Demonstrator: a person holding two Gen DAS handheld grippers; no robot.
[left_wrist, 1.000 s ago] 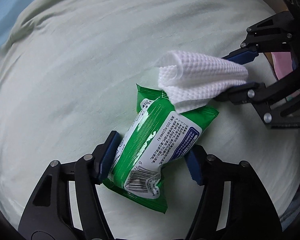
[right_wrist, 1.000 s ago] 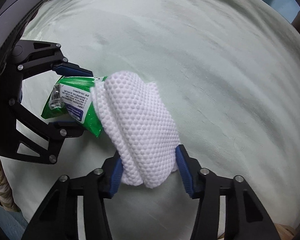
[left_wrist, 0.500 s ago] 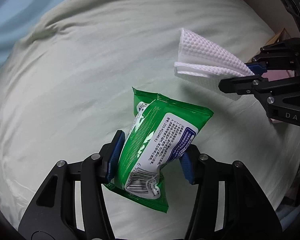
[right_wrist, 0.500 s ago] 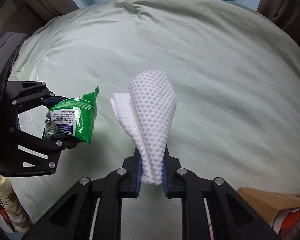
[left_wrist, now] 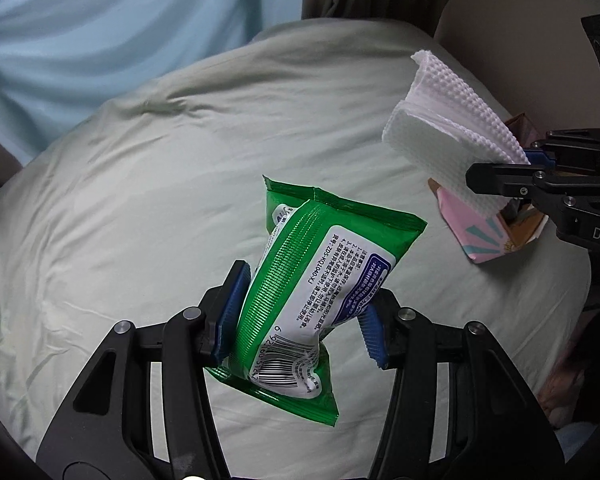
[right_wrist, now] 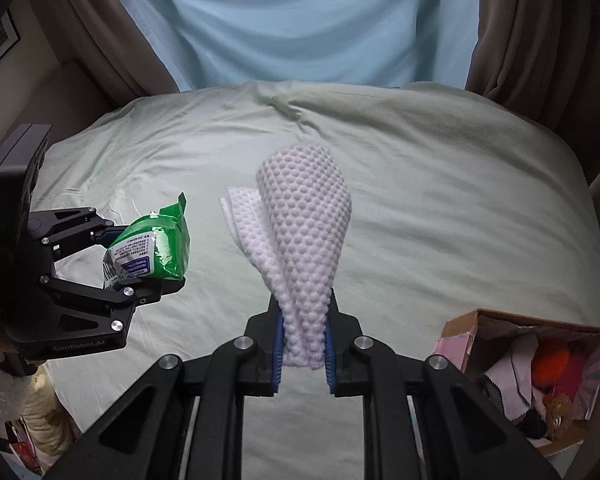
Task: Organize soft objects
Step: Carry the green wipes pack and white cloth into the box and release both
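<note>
My left gripper (left_wrist: 300,312) is shut on a green wet-wipe pack (left_wrist: 320,272), squeezing its middle and holding it in the air above the pale green bed cover (left_wrist: 140,200). The same pack (right_wrist: 152,248) and left gripper (right_wrist: 140,260) show at the left of the right wrist view. My right gripper (right_wrist: 302,344) is shut on a folded white waffle cloth (right_wrist: 304,232) that stands up from its jaws. In the left wrist view that cloth (left_wrist: 448,128) hangs at the upper right, pinched by the right gripper (left_wrist: 512,164).
A cardboard box (right_wrist: 540,372) with pink sides holds several soft items at the bed's right edge; it also shows as the box (left_wrist: 484,236) behind the cloth. Brown curtains (right_wrist: 512,32) and a light blue sheet (right_wrist: 292,20) back the bed. Cream plush things (right_wrist: 40,412) lie low left.
Both grippers have risen from the bed cover, carrying the pack and the cloth up and apart. The right jaws closed tight, squeezing the cloth into a narrow fold.
</note>
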